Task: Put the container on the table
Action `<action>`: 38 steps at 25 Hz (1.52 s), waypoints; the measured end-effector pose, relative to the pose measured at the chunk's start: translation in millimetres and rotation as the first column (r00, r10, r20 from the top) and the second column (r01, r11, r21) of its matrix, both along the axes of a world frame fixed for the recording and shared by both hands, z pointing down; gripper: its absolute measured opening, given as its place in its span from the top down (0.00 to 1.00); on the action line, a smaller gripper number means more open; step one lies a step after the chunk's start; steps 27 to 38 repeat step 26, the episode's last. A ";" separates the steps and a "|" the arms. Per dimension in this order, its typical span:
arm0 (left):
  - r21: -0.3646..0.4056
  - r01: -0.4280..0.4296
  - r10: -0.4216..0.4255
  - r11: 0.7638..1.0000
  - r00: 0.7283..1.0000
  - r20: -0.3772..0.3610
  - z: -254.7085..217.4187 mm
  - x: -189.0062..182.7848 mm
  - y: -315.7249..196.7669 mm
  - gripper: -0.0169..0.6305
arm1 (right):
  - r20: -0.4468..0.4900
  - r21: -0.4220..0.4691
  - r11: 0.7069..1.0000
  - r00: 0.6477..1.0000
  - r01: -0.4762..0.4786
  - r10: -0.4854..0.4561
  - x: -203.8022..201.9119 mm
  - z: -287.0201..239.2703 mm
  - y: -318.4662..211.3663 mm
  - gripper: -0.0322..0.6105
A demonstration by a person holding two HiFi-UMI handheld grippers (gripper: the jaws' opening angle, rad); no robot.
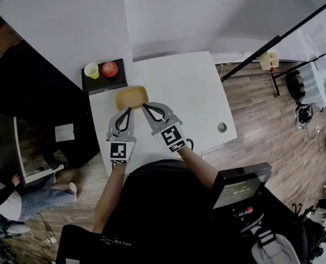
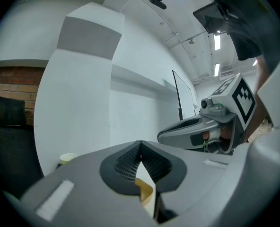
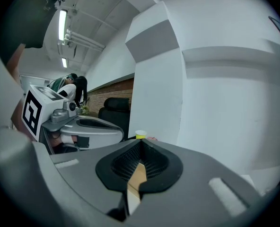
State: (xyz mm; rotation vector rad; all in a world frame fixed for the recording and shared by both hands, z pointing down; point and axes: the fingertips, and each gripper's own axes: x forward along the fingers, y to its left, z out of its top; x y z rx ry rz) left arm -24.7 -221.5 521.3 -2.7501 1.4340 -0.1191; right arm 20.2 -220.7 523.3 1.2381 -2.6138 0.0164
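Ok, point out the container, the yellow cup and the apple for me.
container (image 1: 131, 97), head view, middle of its inside.
yellow cup (image 1: 91, 70), head view, its open top.
apple (image 1: 110, 69), head view, middle of its red skin.

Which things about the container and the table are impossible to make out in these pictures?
- Head view: whether the container touches the table; seen from above, no gap shows.
- Both gripper views: the container's body; the left gripper and right gripper, shut on its rim, cover all but a sliver.
- Head view: the small round thing on the table, too small to name.
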 end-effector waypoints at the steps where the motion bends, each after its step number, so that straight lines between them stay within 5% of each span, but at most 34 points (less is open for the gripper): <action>1: -0.002 0.000 0.000 1.000 1.000 0.002 0.8 0.0 0.4 0.97 | -0.003 -0.005 1.000 1.000 0.000 0.000 0.4 1.3 0.4 0.93; 38: -0.030 0.005 -0.005 1.000 1.000 0.000 11.2 0.7 -0.7 0.97 | -0.015 -0.029 0.999 1.000 0.024 -0.024 -0.7 9.2 3.6 0.93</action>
